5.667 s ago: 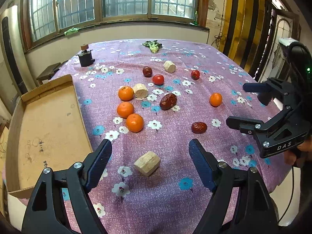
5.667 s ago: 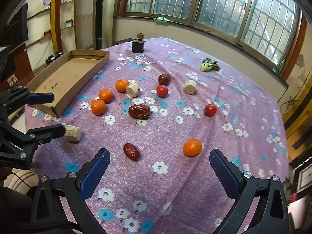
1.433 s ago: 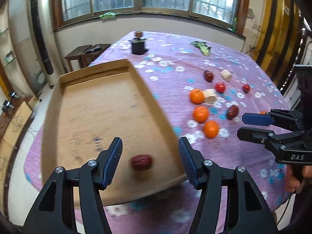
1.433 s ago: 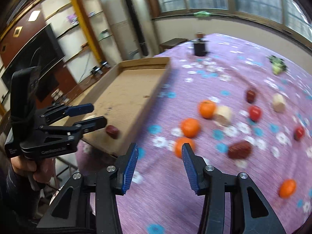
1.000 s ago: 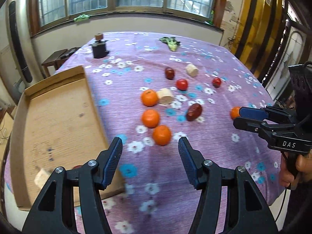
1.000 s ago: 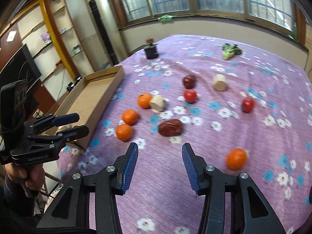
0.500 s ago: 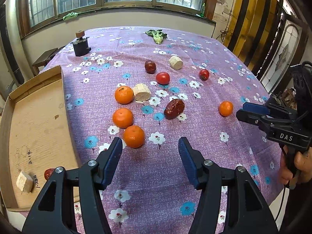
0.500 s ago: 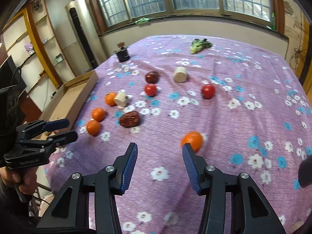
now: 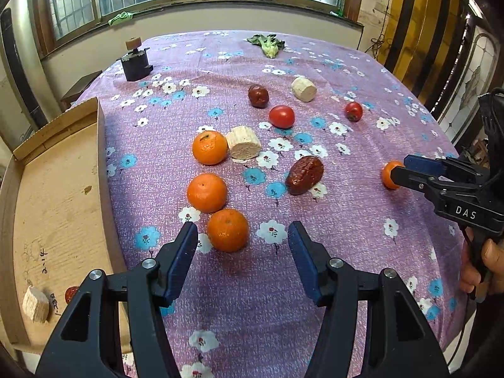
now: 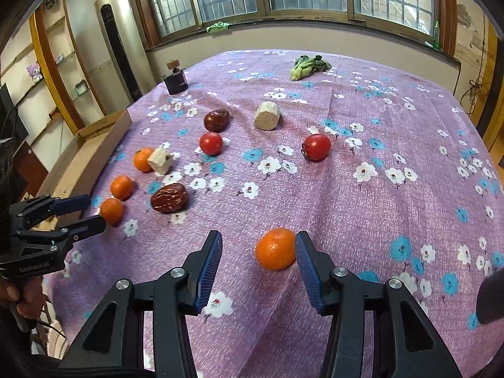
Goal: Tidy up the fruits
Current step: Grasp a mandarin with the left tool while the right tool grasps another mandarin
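We've got both grippers out over the purple flowered tablecloth (image 9: 346, 208) right now, and neither one has anything in it. Our left gripper (image 9: 242, 252) has its fingers spread wide, and the nearest orange (image 9: 227, 230) sits on the cloth just ahead of the tips, closer to the left finger, not touching either one as far as we can tell. Two more oranges line up beyond it: a middle orange (image 9: 207, 192) right behind, and a far orange (image 9: 209, 147) further out, which has a pale cut chunk (image 9: 243, 142) snug against its right side. Off to the right of our left fingers is a big wrinkly red date (image 9: 304, 174), and further out past it are a red tomato (image 9: 282, 116), a smaller tomato (image 9: 353, 111), a dark date (image 9: 258, 95) and another pale chunk (image 9: 303, 89). The cardboard tray (image 9: 63, 189) lies to the left of the left fingers, and in its near corner we can see one pale piece (image 9: 35, 303) with a small red date (image 9: 71, 294) right next to it. Our right gripper (image 10: 258, 267) is also open fairly wide, and a lone orange (image 10: 275, 248) sits between its tips, pushed up against the right finger (image 10: 307, 267) with a clear gap to the left one, so it's bracketed but not clamped. Way at the back of the table there's a leafy green vegetable (image 10: 307, 63) and a little dark block with a knob (image 10: 175, 80).
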Motion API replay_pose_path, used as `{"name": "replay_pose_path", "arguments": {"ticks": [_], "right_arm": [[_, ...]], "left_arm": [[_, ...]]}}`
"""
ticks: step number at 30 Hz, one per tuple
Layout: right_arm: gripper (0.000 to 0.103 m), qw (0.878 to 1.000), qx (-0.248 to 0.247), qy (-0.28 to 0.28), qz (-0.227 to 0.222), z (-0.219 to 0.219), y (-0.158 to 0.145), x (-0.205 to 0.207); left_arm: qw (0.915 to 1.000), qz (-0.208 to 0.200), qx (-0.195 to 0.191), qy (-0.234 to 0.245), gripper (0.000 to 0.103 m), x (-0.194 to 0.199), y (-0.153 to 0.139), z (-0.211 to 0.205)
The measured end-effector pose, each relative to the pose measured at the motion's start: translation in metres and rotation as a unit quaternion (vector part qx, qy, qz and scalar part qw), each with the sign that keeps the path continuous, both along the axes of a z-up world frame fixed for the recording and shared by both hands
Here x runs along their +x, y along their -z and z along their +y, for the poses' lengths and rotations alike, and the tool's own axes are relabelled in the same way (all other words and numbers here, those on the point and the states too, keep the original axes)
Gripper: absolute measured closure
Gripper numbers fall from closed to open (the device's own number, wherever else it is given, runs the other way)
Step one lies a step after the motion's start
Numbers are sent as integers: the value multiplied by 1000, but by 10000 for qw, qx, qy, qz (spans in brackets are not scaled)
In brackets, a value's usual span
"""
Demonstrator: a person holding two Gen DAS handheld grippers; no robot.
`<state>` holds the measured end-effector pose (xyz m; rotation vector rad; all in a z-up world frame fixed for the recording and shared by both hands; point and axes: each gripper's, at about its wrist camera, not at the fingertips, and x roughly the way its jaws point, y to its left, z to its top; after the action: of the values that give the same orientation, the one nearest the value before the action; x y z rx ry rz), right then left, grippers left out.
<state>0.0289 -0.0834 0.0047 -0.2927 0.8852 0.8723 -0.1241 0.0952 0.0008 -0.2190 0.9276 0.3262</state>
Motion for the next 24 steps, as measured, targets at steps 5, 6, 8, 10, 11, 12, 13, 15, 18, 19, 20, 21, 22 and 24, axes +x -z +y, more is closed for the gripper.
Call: {"name": "replay_pose_path", "arguments": {"ticks": [5,6,8,10,11,12,13,15,18,19,20,21,22,24], "right_arm": [[53,9998,-174,-3,-135,6,4,4],[53,9996,-218,3,-171,7,6,5],[52,9992,-320,20,-241,10,8,6],[51,9987,-408,34,-301,12,11,7],[52,9982,-475,52,-350,13,13,8],[53,9979,-527,67,-379,14,15,8],[54,9973,-599,92,-412,14,17,9],[58,9968,-664,127,-431,14,21,11],[68,9964,-684,218,-449,11,24,14],[68,9969,-638,225,-401,9,23,14],[68,9973,-589,235,-356,7,22,14],[68,9974,-572,247,-356,5,21,13],[68,9975,-557,254,-359,4,19,13],[69,9982,-448,231,-326,2,14,9]], "left_arm": [[10000,74,12,-34,45,6,8,2],[10000,91,10,-39,45,8,10,2],[9999,142,-18,-52,45,11,16,4],[9998,179,-65,-59,45,13,21,5],[9998,189,-85,-64,45,13,23,5],[9997,208,-117,-60,45,14,26,6],[9997,201,-114,-64,45,14,28,6],[9998,178,-50,-55,49,14,28,6],[9999,128,-64,-28,65,14,27,7],[9999,109,-109,-20,67,13,26,8],[9999,99,-131,-24,73,13,26,9],[9998,84,-155,-32,74,12,25,10],[9998,66,-201,-26,74,11,24,10],[9998,45,-207,-28,74,9,22,10]]}}
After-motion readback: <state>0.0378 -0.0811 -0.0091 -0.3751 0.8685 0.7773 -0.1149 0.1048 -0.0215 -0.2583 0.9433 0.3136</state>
